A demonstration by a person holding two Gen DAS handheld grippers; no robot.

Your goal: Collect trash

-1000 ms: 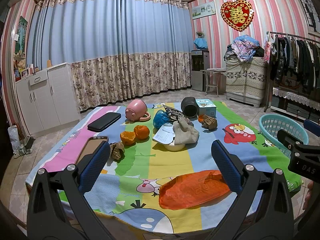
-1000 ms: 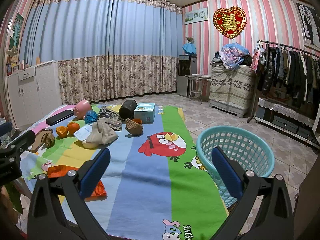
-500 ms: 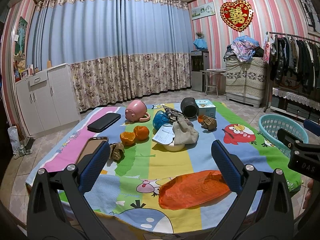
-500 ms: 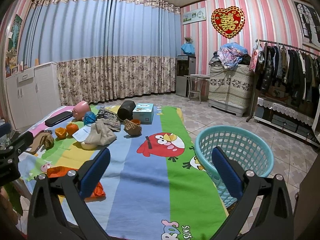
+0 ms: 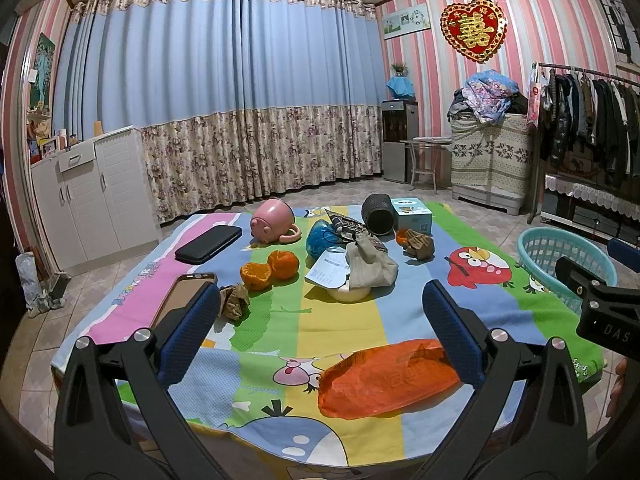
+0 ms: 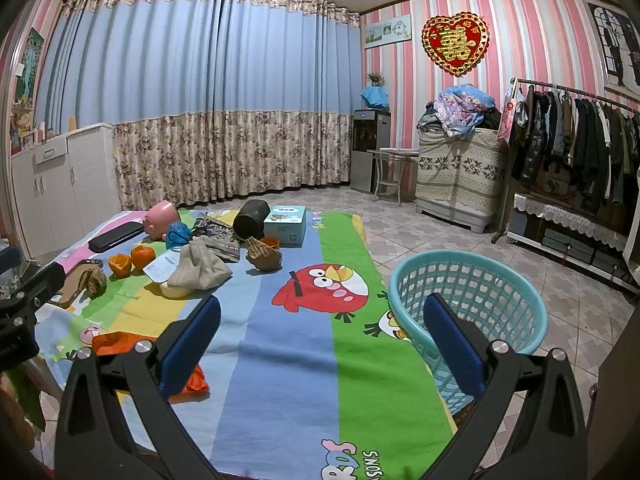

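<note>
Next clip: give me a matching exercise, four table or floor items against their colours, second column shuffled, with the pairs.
Things:
1. mug
2. plastic bag
3. basket
4. wallet

Colours:
A. teal
B. black
C. pink
D. orange

Pairs: 1-C, 2-D, 3-A, 4-B

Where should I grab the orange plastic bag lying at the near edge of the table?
Probably pinch the raised crumpled fold at the right end of the orange plastic bag, coming from above with the open left gripper; the rest lies flat.
</note>
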